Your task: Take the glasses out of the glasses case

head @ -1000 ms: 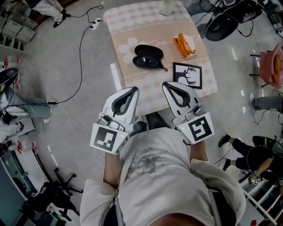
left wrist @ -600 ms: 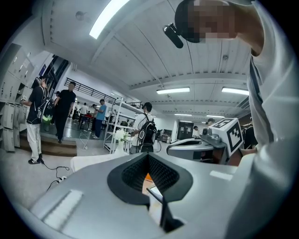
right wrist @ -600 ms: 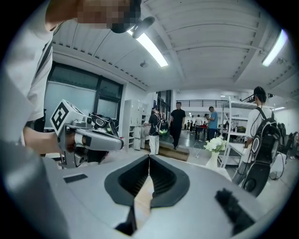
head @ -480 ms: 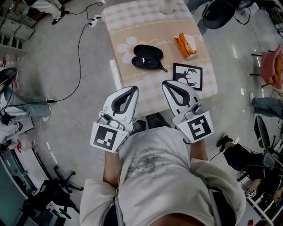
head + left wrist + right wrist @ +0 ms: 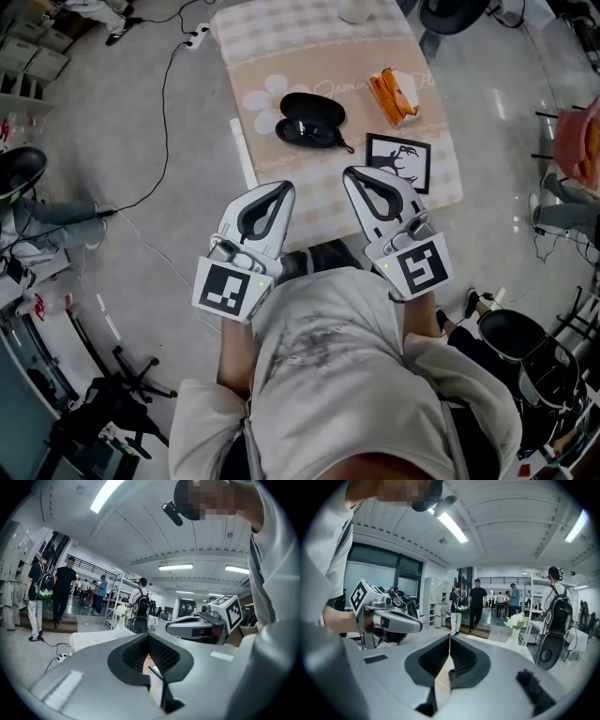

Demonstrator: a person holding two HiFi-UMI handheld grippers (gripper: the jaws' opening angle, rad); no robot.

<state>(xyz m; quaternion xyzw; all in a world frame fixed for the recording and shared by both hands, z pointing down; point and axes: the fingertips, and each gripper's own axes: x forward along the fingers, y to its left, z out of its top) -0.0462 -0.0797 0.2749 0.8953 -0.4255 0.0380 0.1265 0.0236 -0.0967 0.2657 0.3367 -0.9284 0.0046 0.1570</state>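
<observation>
The black glasses case (image 5: 310, 119) lies open on the beige checked table (image 5: 281, 56), and dark glasses show in its near half. Both grippers hang side by side in front of the person's chest, short of the table's near edge and apart from the case. The left gripper (image 5: 277, 190) (image 5: 149, 634) is shut with nothing in it. So is the right gripper (image 5: 358, 178) (image 5: 449, 637), its tips meeting with nothing held. Neither gripper view shows the case, because the jaws hide the tabletop.
An orange packet (image 5: 392, 97) and a black framed deer picture (image 5: 397, 159) lie to the right of the case. A white vase (image 5: 354, 9) stands at the far edge. A cable (image 5: 167, 112) runs across the floor on the left. Chairs and several people stand around.
Both grippers have drifted slightly forward and down towards the table, and both stay shut. The case has not moved.
</observation>
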